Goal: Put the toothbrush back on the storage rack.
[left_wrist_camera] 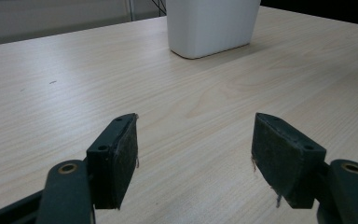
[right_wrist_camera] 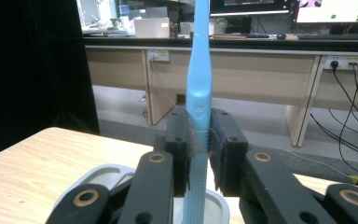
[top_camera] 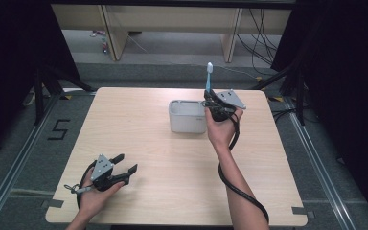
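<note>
A light blue toothbrush (top_camera: 209,76) stands upright, bristle end up, above the right rim of a white rectangular cup (top_camera: 187,116) near the table's far middle. My right gripper (top_camera: 211,102) is shut on its handle; in the right gripper view the blue toothbrush (right_wrist_camera: 199,93) rises between the two black pads (right_wrist_camera: 223,140), with the cup's rim (right_wrist_camera: 98,173) just below. My left gripper (top_camera: 126,163) rests on the table near the front left, jaws open. In the left gripper view its pads (left_wrist_camera: 121,154) stand wide apart over bare wood, with the white cup (left_wrist_camera: 212,25) farther off.
The wooden table (top_camera: 139,143) has a round-cornered top. A black cable (top_camera: 242,191) trails along the right forearm. Beyond the far edge lie a grey floor, desk legs (top_camera: 112,33) and loose wires (top_camera: 263,43). Dark curtains hang on both sides.
</note>
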`<action>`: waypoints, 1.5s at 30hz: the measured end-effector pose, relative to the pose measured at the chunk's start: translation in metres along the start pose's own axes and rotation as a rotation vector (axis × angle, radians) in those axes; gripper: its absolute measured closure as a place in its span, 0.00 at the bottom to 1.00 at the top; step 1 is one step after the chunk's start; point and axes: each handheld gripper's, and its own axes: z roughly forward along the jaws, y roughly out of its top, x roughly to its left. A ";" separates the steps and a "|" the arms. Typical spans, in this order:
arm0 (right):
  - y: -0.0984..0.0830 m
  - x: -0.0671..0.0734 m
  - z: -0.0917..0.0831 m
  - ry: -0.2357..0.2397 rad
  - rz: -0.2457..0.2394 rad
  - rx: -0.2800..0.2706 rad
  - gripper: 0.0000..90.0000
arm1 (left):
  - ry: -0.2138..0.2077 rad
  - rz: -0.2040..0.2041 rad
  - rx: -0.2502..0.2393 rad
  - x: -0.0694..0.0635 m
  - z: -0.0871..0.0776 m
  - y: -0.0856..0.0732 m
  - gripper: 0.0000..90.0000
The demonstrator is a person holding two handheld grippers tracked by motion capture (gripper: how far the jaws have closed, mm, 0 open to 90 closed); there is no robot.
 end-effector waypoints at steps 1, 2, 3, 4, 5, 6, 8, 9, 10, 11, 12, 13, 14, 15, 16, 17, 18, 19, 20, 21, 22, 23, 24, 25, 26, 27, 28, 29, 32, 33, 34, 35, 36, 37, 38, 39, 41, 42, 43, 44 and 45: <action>0.000 0.000 0.000 0.000 0.008 0.004 0.88 | -0.001 0.000 0.002 0.000 0.000 0.000 0.35; 0.000 0.000 0.001 0.004 0.012 0.001 0.88 | 0.000 0.000 0.003 0.000 0.000 0.000 0.35; -0.001 0.001 0.001 0.001 0.011 -0.002 0.88 | -0.001 0.000 0.002 0.000 0.000 0.000 0.35; -0.001 0.001 0.001 0.002 0.008 0.002 0.88 | -0.001 0.000 0.001 0.000 0.000 0.000 0.35; -0.001 0.001 0.002 0.001 0.010 0.003 0.88 | -0.001 0.000 0.001 0.000 0.000 0.000 0.35; -0.001 0.001 0.002 0.003 0.009 0.003 0.88 | -0.001 0.000 0.001 0.000 0.000 0.000 0.35; -0.002 0.001 0.003 -0.005 0.000 -0.003 0.88 | -0.001 -0.001 0.000 0.000 0.000 0.000 0.35; -0.002 0.002 0.003 0.004 0.012 0.003 0.88 | -0.001 -0.002 0.000 0.000 0.000 0.000 0.35; -0.003 0.002 0.004 0.005 0.019 0.005 0.88 | 0.000 -0.002 0.000 0.000 0.000 0.000 0.35; -0.003 0.002 0.004 0.001 0.009 0.004 0.88 | 0.000 -0.002 -0.001 0.000 0.000 0.000 0.35; -0.004 0.002 0.004 0.001 0.016 0.003 0.88 | -0.001 -0.002 -0.001 0.000 0.000 0.000 0.35; -0.004 0.002 0.005 -0.004 0.014 -0.001 0.87 | -0.002 -0.001 0.000 0.000 0.000 0.000 0.35; -0.004 0.002 0.005 0.000 0.011 0.004 0.88 | -0.001 -0.001 0.000 0.000 0.000 0.000 0.35; -0.004 0.002 0.006 0.000 0.007 0.004 0.88 | -0.001 -0.001 0.000 0.000 0.000 0.000 0.35; -0.005 0.002 0.007 0.004 0.015 0.003 0.88 | -0.001 -0.003 0.000 0.000 0.000 0.000 0.35; -0.005 0.002 0.007 0.000 0.010 0.005 0.88 | -0.001 -0.002 0.000 0.000 0.000 0.000 0.35; -0.005 0.003 0.007 0.008 0.020 0.012 0.88 | -0.001 -0.003 0.000 0.000 0.000 0.000 0.35; -0.006 0.002 0.007 -0.002 0.007 0.014 0.88 | -0.001 -0.003 0.000 0.000 0.000 0.000 0.35; -0.006 0.003 0.008 0.003 0.015 0.017 0.88 | -0.002 -0.003 0.000 0.000 0.000 0.000 0.35; -0.006 0.002 0.008 -0.003 0.010 0.016 0.88 | -0.002 -0.003 0.000 0.000 0.000 0.000 0.35; -0.007 0.001 0.009 0.008 0.007 0.013 0.88 | -0.002 -0.004 0.000 0.000 0.000 0.000 0.35; -0.007 0.001 0.008 0.001 0.008 0.019 0.88 | -0.002 -0.003 0.000 0.000 0.000 0.000 0.35; -0.007 0.001 0.009 0.003 0.012 0.020 0.87 | -0.002 -0.004 -0.001 0.000 0.000 0.000 0.35; -0.008 0.001 0.009 0.001 0.015 0.024 0.87 | -0.002 -0.003 0.000 0.000 0.000 0.000 0.35; -0.008 0.000 0.009 0.003 0.008 0.019 0.87 | -0.002 -0.003 0.000 0.000 0.000 0.000 0.35; -0.008 0.000 0.010 0.001 0.009 0.021 0.87 | -0.002 -0.004 0.000 0.000 0.000 0.000 0.35; -0.008 0.000 0.009 -0.003 0.013 0.026 0.87 | -0.002 -0.003 0.000 0.000 0.000 0.000 0.35; -0.009 0.000 0.009 -0.002 0.017 0.027 0.87 | -0.001 -0.004 0.000 0.000 0.000 0.000 0.35; -0.009 0.000 0.010 -0.005 0.006 0.029 0.87 | 0.005 -0.002 0.012 0.000 -0.001 0.000 0.35; -0.009 0.000 0.011 0.001 0.007 0.025 0.87 | 0.005 -0.003 0.010 0.000 -0.001 0.000 0.35; -0.010 -0.001 0.011 0.001 0.005 0.025 0.87 | 0.005 -0.002 0.010 0.000 -0.001 0.000 0.35; -0.010 -0.001 0.011 0.000 0.009 0.027 0.87 | 0.005 -0.002 0.010 0.000 -0.001 0.000 0.35; -0.010 0.000 0.010 -0.004 0.020 0.033 0.87 | 0.005 -0.001 0.011 0.000 -0.001 0.000 0.35; -0.010 -0.001 0.011 -0.001 0.010 0.030 0.87 | 0.002 -0.001 0.004 0.000 -0.001 0.000 0.35; -0.010 0.000 0.011 -0.002 0.018 0.032 0.87 | -0.002 -0.004 -0.001 0.000 0.000 0.000 0.35; -0.010 0.000 0.011 -0.001 0.014 0.034 0.87 | 0.003 -0.002 0.006 0.000 -0.001 0.000 0.35; -0.010 0.000 0.011 -0.006 0.010 0.035 0.87 | 0.005 -0.003 0.010 0.000 -0.001 0.000 0.35; -0.011 0.000 0.011 -0.004 0.011 0.034 0.87 | 0.004 -0.004 0.009 0.000 -0.001 0.000 0.35; -0.011 0.000 0.011 -0.004 0.010 0.033 0.87 | 0.004 -0.004 0.009 0.000 -0.001 0.000 0.35; -0.011 -0.001 0.011 -0.002 0.012 0.041 0.87 | 0.004 -0.004 0.009 0.000 -0.001 0.000 0.35; -0.013 0.000 0.012 -0.001 0.022 0.029 0.87 | 0.004 -0.003 0.010 0.000 -0.001 0.000 0.35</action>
